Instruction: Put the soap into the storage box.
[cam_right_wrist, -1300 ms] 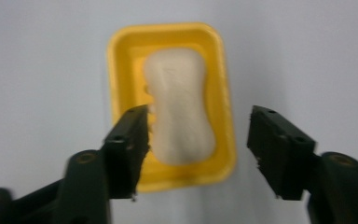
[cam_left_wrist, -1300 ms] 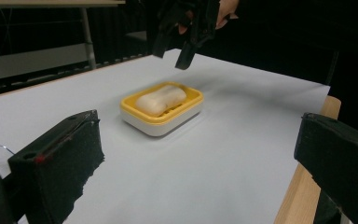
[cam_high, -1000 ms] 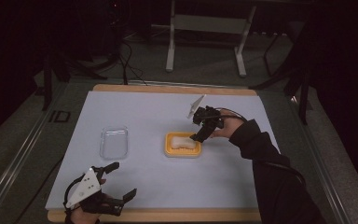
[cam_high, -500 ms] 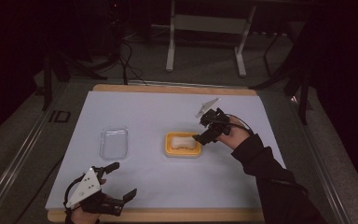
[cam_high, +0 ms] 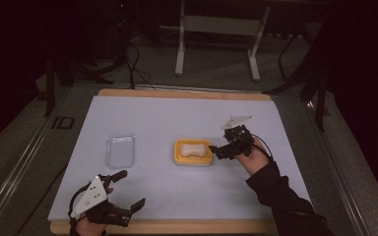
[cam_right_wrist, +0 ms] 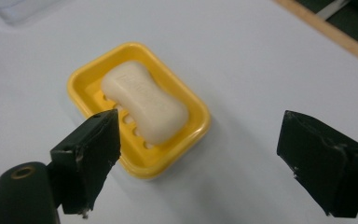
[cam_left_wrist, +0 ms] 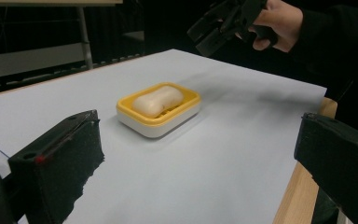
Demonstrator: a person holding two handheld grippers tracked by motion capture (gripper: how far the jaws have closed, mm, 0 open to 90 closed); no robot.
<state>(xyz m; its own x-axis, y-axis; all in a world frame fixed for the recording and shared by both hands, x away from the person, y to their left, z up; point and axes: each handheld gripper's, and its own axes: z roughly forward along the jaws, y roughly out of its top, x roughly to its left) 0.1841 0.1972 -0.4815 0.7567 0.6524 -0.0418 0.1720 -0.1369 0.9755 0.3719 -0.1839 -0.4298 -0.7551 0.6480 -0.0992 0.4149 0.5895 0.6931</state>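
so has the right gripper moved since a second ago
Yes. The right gripper has slid off the soap dish toward the table's right edge, now just right of the dish, jaws open and empty.

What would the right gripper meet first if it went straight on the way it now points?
Probably the yellow soap dish with the soap bar: the open right gripper aims at its near edge, though the depth is uncertain.

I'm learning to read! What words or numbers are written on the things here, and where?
Soap: raised letters pressed into its top, too blurred to read.
Yellow dish, clear lid, table, both grippers: no words or numbers that I can see.
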